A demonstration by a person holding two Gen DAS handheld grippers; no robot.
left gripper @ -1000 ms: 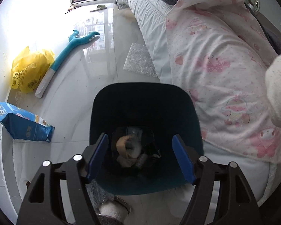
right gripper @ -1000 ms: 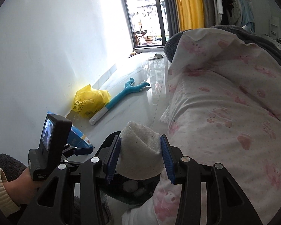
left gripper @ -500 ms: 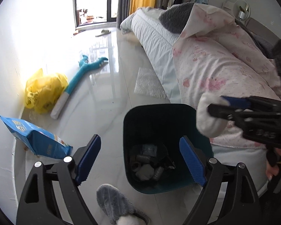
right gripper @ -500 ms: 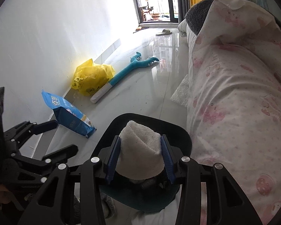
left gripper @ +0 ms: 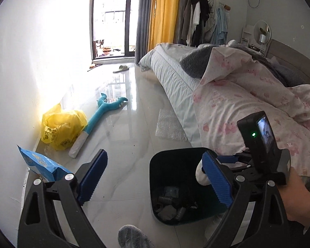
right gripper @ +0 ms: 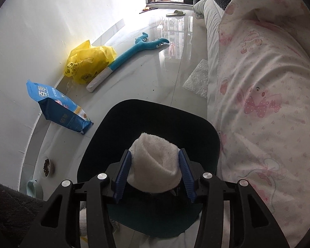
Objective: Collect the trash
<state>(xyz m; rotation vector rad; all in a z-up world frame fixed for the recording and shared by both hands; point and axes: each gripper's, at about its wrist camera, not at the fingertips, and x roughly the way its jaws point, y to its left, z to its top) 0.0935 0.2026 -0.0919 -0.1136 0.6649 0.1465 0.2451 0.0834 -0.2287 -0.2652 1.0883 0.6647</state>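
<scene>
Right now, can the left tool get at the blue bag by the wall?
Probably yes. The left tool is open and holds nothing, and the blue bag lies on bare floor just beyond its left finger. The bin and the right tool sit off to the other side.

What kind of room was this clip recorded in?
A lived-in bedroom, most likely in a flat. A bed with a pink-print duvet runs along one side, clothes hang on a rail by the yellow curtain, and a dark trash bin stands on the glossy floor.
</scene>
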